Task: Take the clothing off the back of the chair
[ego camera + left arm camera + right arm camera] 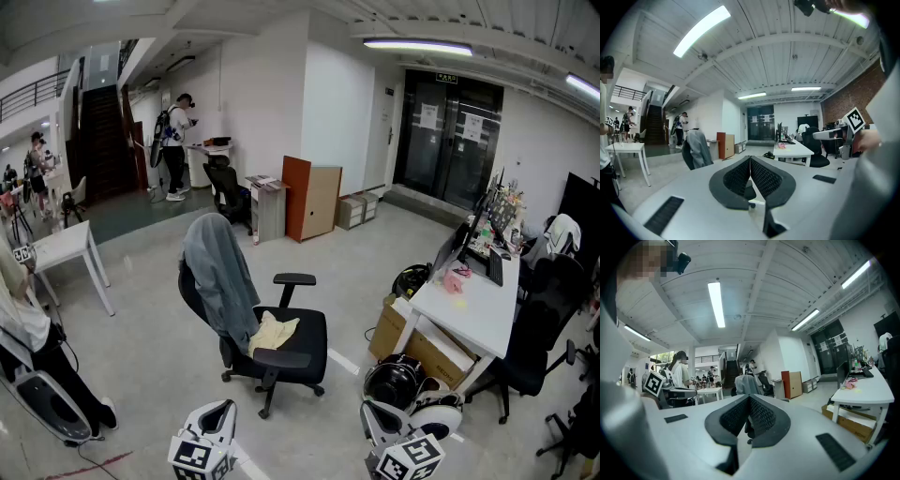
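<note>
A grey garment hangs over the back of a black office chair in the middle of the floor, and a cream cloth lies on its seat. Both grippers are low at the near edge of the head view, well short of the chair. My left gripper is shut and empty, and so is my right gripper. In the left gripper view the shut jaws point past the garment, which is far off to the left. In the right gripper view the garment shows just above the shut jaws.
A white desk with cardboard boxes under it stands to the right, with helmets on the floor beside it. Another black chair is at far right. A white table and a person are at left.
</note>
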